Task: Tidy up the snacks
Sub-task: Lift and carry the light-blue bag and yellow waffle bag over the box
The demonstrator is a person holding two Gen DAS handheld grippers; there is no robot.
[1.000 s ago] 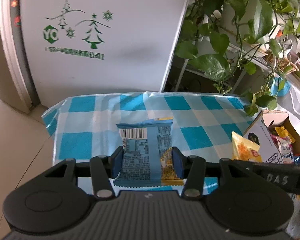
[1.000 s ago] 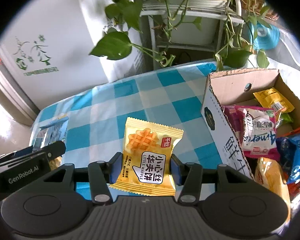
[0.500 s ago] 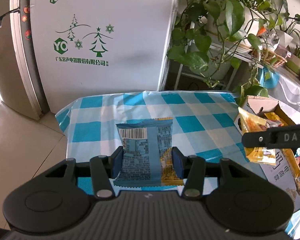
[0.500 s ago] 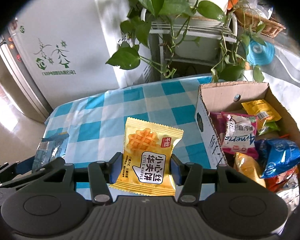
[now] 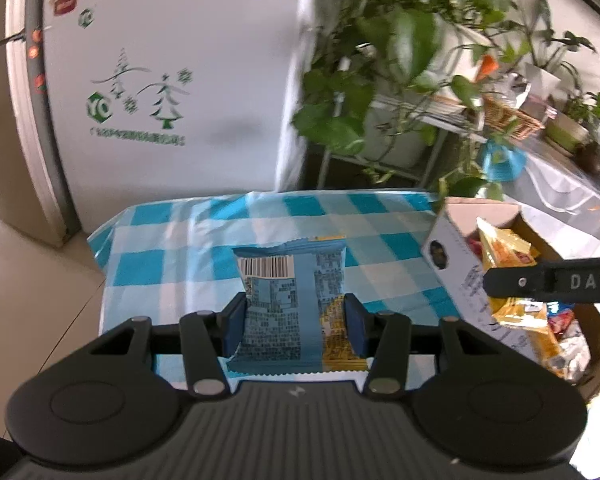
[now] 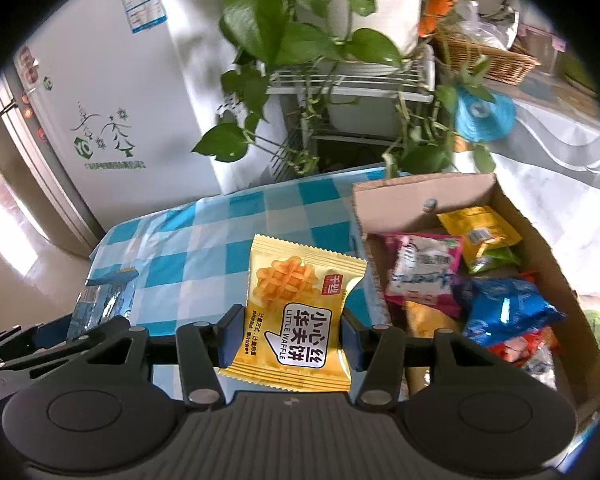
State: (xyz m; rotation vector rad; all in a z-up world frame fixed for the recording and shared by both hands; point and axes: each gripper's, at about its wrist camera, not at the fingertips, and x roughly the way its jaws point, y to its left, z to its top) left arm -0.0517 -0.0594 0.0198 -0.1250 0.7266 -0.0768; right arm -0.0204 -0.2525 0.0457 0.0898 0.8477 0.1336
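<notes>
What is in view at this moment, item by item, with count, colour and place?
blue snack packet: one, blue with a barcode, held in the left hand-held gripper.
yellow waffle packet: one, yellow, held in the right hand-held gripper.
cardboard box: one, brown inside, on the table's right side, holding mixed packets.
pink-and-white packet: one, inside the box.
blue bag: one, inside the box.
checked tablecloth: one, blue and white, covering the table.
fridge: one, white with green tree print, behind the table.
potted plants: several, green, on a rack behind the table.
left hand-held gripper: black, shut on its packet.
right hand-held gripper: black, shut on its packet.
</notes>
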